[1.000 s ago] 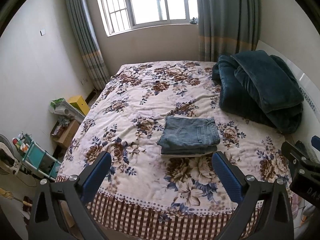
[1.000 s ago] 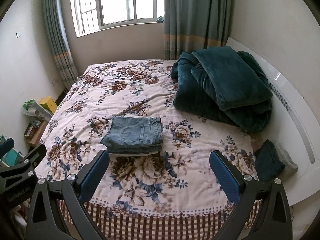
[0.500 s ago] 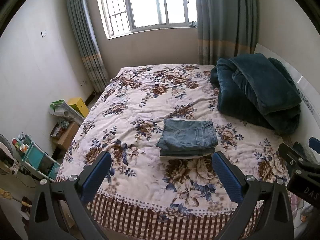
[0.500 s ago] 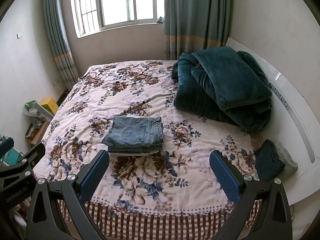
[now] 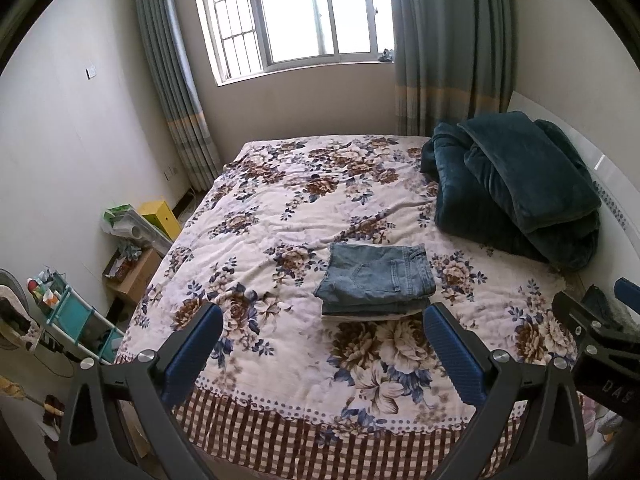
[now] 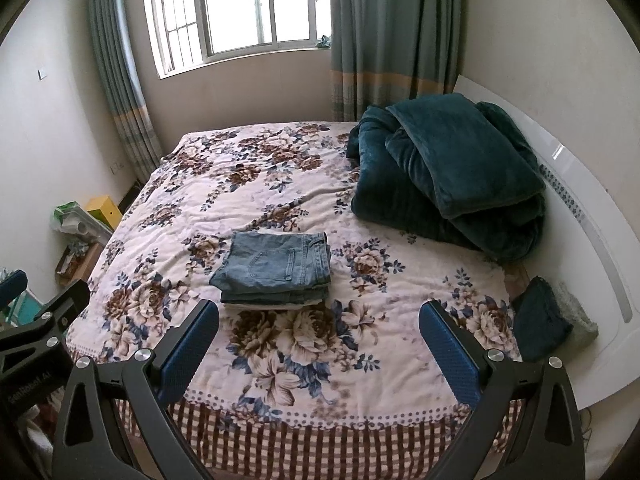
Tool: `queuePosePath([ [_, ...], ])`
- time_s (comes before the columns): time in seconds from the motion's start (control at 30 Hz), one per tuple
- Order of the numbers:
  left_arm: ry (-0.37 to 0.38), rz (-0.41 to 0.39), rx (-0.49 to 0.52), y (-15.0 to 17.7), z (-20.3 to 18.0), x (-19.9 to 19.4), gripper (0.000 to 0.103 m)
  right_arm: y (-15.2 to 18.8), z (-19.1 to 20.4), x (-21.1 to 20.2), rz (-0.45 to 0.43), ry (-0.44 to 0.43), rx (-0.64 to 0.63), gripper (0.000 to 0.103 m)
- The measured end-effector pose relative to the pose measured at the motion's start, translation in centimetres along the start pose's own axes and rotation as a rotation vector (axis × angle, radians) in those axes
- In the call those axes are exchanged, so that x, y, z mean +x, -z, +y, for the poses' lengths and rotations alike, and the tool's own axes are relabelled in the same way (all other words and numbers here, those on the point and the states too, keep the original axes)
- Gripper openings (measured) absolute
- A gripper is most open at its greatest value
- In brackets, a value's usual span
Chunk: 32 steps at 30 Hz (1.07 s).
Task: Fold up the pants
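Note:
The blue denim pants (image 5: 376, 278) lie folded into a compact stack on the floral bedspread (image 5: 304, 208), near the bed's middle; they also show in the right wrist view (image 6: 276, 268). My left gripper (image 5: 322, 350) is open and empty, held back above the bed's near edge, well short of the pants. My right gripper (image 6: 318, 346) is open and empty too, at about the same distance, to the right of the left one. The right gripper's body shows at the right edge of the left wrist view (image 5: 600, 344).
A folded dark teal blanket (image 6: 448, 176) lies at the bed's right by the white headboard (image 6: 592, 232). A small dark cloth (image 6: 540, 320) sits at the bed's right corner. Boxes and a teal shelf (image 5: 76, 316) stand on the floor at the left.
Both grippers have tilted up and drawn back a little, so the pants sit lower in view. The pants have not moved. The jaws stay open.

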<state>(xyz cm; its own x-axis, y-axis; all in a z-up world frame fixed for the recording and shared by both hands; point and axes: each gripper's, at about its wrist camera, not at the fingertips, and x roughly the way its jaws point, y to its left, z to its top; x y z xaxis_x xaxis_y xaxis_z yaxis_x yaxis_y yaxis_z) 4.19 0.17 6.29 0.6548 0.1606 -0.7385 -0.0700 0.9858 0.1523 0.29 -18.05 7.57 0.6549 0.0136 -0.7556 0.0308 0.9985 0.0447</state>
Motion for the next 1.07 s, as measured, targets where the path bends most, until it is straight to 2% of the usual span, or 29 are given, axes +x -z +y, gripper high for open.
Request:
queuePosePath([
  [0.3, 0.018, -0.017, 0.002, -1.1, 0.3, -1.1, 0.103, -0.2, -0.6, -0.7, -0.008, -0.005, 0.003, 0.102],
  [1.07, -0.002, -0.031, -0.036, 0.1, 1.2, -2.1, 0.103, -0.5, -0.9, -1.3, -0.018, -0.008, 0.006, 0.102],
])
